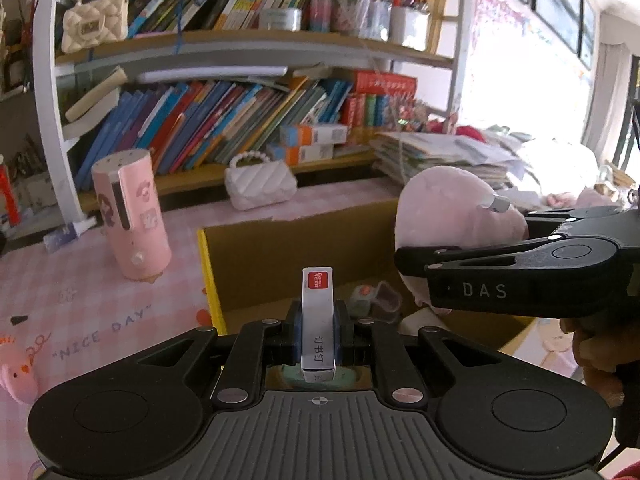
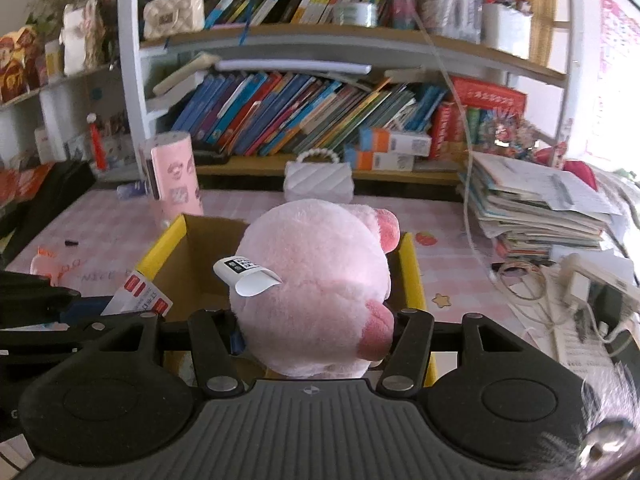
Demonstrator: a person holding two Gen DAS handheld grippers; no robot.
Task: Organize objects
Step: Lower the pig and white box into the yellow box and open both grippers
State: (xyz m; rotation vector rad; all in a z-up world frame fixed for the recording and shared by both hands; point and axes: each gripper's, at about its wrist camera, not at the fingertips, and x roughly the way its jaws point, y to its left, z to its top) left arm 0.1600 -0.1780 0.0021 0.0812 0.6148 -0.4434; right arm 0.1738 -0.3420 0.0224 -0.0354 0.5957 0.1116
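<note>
My left gripper (image 1: 317, 334) is shut on a small white staple box (image 1: 317, 320) with a red label, held upright just above the near edge of an open cardboard box (image 1: 296, 252) with yellow flaps. My right gripper (image 2: 316, 338) is shut on a pink plush pig (image 2: 316, 284) with a white tag, hanging over the same cardboard box (image 2: 200, 248). In the left wrist view the right gripper (image 1: 416, 264) and the plush pig (image 1: 452, 208) come in from the right. The staple box (image 2: 138, 294) shows at the left of the right wrist view. A small item (image 1: 376, 298) lies inside the box.
A pink cylinder (image 1: 130, 216) stands left of the box on the pink checked tablecloth (image 1: 80, 312). A white quilted purse (image 1: 260, 184) sits behind it by the bookshelf (image 1: 240, 120). A paper stack (image 2: 540, 204) and cables (image 2: 520, 280) crowd the right side.
</note>
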